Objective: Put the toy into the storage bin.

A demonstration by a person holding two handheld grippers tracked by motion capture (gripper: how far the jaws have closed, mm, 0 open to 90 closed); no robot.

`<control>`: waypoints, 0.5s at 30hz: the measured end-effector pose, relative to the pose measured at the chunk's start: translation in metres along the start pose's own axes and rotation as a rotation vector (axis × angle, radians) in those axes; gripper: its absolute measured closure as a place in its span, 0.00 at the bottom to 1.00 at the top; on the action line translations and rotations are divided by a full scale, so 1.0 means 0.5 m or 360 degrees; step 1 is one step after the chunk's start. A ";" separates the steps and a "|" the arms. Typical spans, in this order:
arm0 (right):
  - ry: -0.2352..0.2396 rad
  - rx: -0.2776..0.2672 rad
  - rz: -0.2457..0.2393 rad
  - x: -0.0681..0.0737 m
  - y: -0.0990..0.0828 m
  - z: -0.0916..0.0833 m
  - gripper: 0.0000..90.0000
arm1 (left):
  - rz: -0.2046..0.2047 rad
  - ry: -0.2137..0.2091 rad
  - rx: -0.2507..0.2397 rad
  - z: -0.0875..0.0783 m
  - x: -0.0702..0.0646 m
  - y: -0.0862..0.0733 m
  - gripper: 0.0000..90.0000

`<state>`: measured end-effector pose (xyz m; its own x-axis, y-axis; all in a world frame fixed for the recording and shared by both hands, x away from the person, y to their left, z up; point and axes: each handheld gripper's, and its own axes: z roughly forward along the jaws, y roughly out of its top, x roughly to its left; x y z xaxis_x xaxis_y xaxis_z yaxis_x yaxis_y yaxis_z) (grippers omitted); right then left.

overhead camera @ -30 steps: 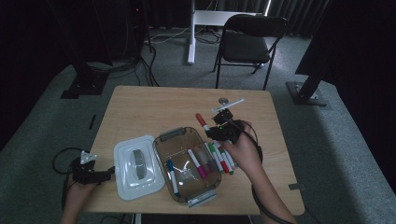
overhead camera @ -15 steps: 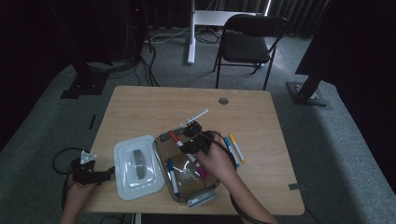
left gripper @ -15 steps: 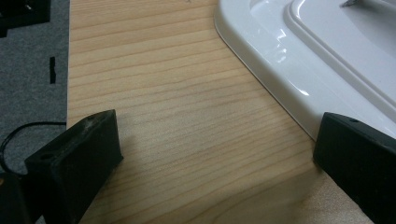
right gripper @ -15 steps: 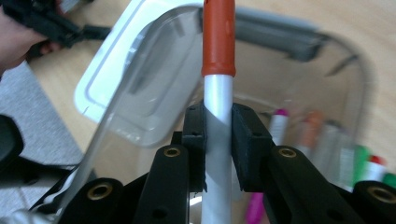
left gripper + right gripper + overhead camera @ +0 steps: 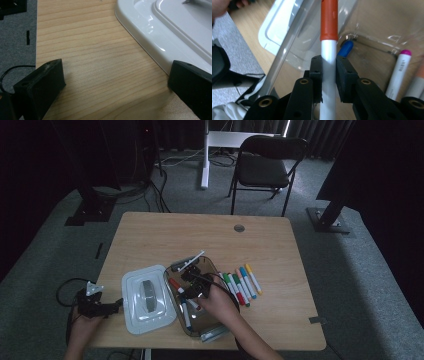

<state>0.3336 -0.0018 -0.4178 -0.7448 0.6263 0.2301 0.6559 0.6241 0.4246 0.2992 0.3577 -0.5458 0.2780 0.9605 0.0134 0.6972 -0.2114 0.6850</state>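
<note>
my right gripper (image 5: 329,67) clamps the red-capped marker (image 5: 328,37) over the clear box (image 5: 212,322), its cap tip cut off; my left gripper (image 5: 115,82) gapes empty beside the white lid (image 5: 160,32), partly out of frame.

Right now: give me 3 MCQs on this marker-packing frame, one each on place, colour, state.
1. Where does the white lid lie?
A. left of the clear container
B. on the chair
C. on the container

2. What colour is the cap of the marker in the right gripper?
A. green
B. orange-red
C. black

3. How do the left gripper jaws stand?
A. shut on the lid
B. shut on a marker
C. open, nothing between them

Key: 1 A, the high view shows the lid flat on the table beside the container. 2 B, the right gripper view shows the cap above the white barrel. 3 C, bare wood lies between the jaws.
</note>
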 end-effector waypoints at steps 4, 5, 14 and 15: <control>-0.0004 0.0061 0.0007 -0.002 0.001 0.020 0.85 | 0.0001 -0.0001 -0.0002 0.000 0.000 0.000 0.01; -0.0006 0.0079 0.0008 -0.003 0.001 0.025 0.85 | 0.0001 -0.0001 -0.0001 0.000 0.000 0.000 0.01; -0.0040 0.0247 0.0016 -0.011 0.006 0.071 0.85 | 0.0001 -0.0001 -0.0001 0.000 0.000 0.000 0.01; -0.0044 0.0266 0.0017 -0.011 0.007 0.075 0.85 | 0.0001 -0.0001 -0.0001 0.000 0.000 0.000 0.01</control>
<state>0.3445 0.0147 -0.4505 -0.7355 0.6445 0.2087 0.6768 0.6848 0.2701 0.2993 0.3577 -0.5459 0.2787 0.9603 0.0134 0.6966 -0.2118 0.6854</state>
